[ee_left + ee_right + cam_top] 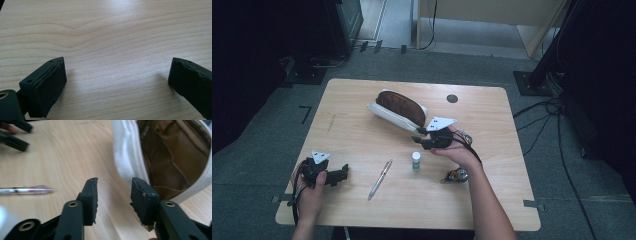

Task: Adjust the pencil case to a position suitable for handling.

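Table [362, 125] lay broad and mostly bare. Pouch [398, 111] sat past its middle, long axis running from far left to near right, brown mouth gaping upward. Right gripper [418, 136] hovered just off the pouch's near end, forearm angling in from the near edge, jaws partly apart on nothing. Left gripper [343, 172] rested near the left edge, jaws wide. Pen [380, 179], bottle [416, 160] lay between.

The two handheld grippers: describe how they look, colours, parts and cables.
Both the left gripper and right gripper are black, each topped by a grey three-cornered plate with dark dots. Each has two blocky black jaws with worn pad edges and round rivet holes. Dark cables trail back beside the wrists. The forearms are bare, no sleeves showing.
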`<act>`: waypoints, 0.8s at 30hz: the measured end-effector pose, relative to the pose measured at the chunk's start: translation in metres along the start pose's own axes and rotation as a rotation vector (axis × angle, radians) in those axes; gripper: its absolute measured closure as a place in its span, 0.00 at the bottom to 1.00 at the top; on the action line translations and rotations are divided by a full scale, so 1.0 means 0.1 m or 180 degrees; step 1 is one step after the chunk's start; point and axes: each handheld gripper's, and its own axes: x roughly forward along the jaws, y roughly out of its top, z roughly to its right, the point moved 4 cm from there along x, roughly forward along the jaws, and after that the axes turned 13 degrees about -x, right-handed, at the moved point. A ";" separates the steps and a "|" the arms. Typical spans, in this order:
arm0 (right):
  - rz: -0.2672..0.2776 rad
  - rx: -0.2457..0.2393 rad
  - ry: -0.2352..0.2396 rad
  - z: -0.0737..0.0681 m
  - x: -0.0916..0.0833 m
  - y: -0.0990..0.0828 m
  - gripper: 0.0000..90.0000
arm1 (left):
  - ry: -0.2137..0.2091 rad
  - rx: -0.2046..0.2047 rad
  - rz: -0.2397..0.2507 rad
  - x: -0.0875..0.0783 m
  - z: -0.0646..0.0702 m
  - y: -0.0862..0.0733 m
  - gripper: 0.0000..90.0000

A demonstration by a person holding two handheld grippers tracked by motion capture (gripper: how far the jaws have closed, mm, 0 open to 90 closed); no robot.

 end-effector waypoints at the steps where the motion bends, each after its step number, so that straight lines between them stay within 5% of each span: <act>1: 0.0000 0.0000 0.0000 0.00 0.00 0.00 0.61 | 0.0000 0.0000 0.0000 0.00 0.00 0.00 0.02; 7: 0.0193 0.0674 -0.0215 0.26 -0.24 -0.01 0.59 | 0.0000 0.0001 0.0000 0.00 0.00 0.00 0.02; 9: 0.0217 0.0904 -0.0406 0.37 -0.27 0.01 0.59 | -0.0002 0.0021 -0.0015 0.00 0.00 0.00 0.02; 10: 0.0217 0.0904 -0.0406 0.37 -0.27 0.01 0.59 | -0.0002 0.0021 -0.0015 0.00 0.00 0.00 0.02; 12: 0.0128 0.1026 -0.0729 0.50 -0.24 0.03 0.59 | -0.0002 0.0017 -0.0013 0.00 0.00 0.00 0.02; 13: 0.0128 0.1026 -0.0729 0.50 -0.24 0.03 0.59 | -0.0002 0.0017 -0.0013 0.00 0.00 0.00 0.02; 15: 0.0052 0.1321 -0.0828 0.58 -0.15 0.04 0.57 | -0.0002 0.0020 -0.0015 0.00 0.00 0.00 0.02; 24: 0.0035 0.1483 -0.0930 0.67 0.06 0.01 0.60 | -0.0011 0.0021 -0.0011 0.00 0.00 0.00 0.02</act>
